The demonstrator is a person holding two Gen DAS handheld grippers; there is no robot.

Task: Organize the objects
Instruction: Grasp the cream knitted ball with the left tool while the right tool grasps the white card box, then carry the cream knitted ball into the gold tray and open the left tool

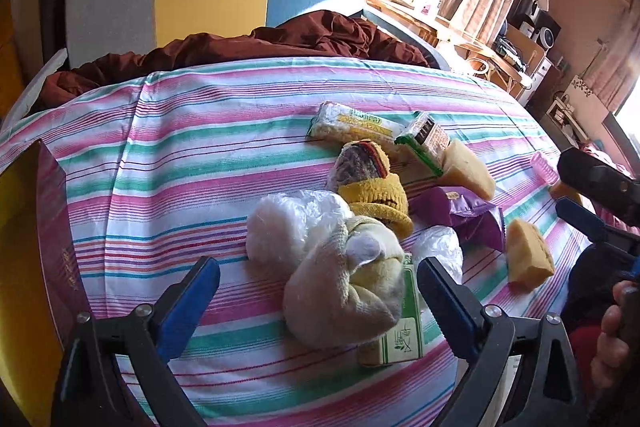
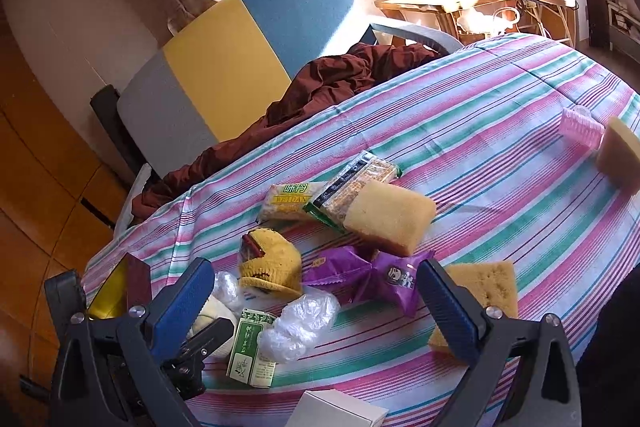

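— What can't you make out from here?
— The cream sock bundle [image 1: 344, 291] covers most of the green-and-white carton [image 1: 400, 339]. My white box [image 2: 340, 411] is cut off at the bottom edge.
— Anything else?
— The dark red box [image 1: 48, 247] runs off the left edge.

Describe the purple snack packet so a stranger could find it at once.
Start at the striped tablecloth and find the clutter near its front edge. The purple snack packet lies there, between the yellow knitted sock and a flat yellow sponge. It is the only shiny purple wrapper, with crimped ends.
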